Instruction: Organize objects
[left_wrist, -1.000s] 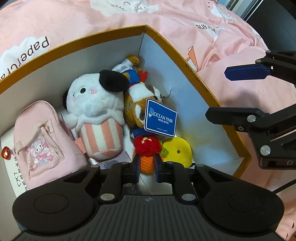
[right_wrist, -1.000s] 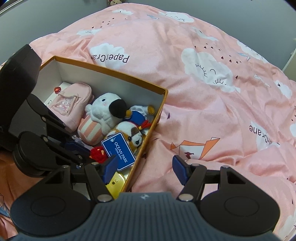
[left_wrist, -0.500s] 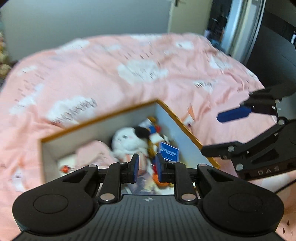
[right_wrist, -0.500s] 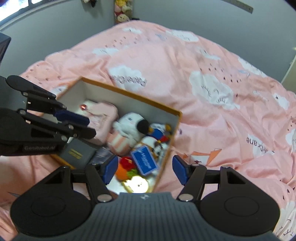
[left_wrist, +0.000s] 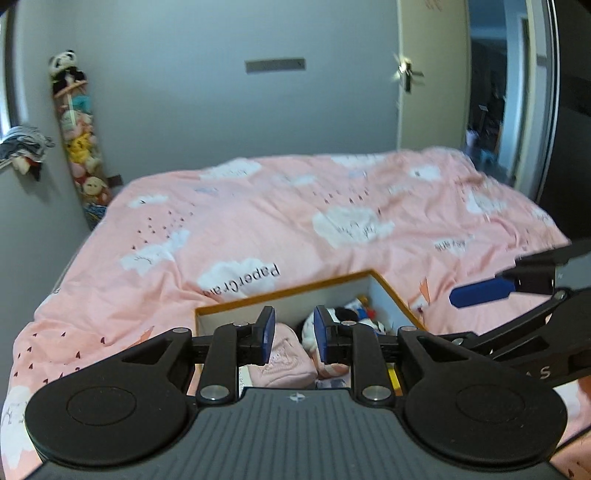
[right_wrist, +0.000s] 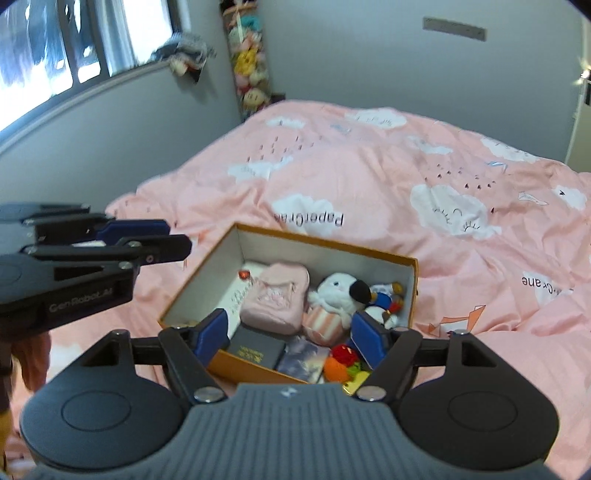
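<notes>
An orange-rimmed white box (right_wrist: 325, 245) lies on the bed, seen too in the left wrist view (left_wrist: 280, 291). It holds a pink pouch (right_wrist: 275, 299), a white plush with a black ear (right_wrist: 336, 291), a duck plush (right_wrist: 384, 291), a red and orange crochet toy (right_wrist: 340, 360), a black case (right_wrist: 255, 349) and a booklet (right_wrist: 303, 358). My left gripper (left_wrist: 294, 332) hangs above the box's near end, jaws opening with nothing between them. My right gripper (right_wrist: 291, 334) hovers over the box's near edge, jaws opening wide and holding nothing.
The pink cloud-print duvet (right_wrist: 369, 177) covers the whole bed around the box. A column of hanging plush toys (left_wrist: 79, 147) is on the far wall. A window (right_wrist: 74, 48) is at the left and a door (left_wrist: 432, 92) at the far right.
Both grippers rose and drew back from the box, and the views tilted up to show the room. The left gripper let go of the crochet toy and its jaws widened; the right jaws spread further.
</notes>
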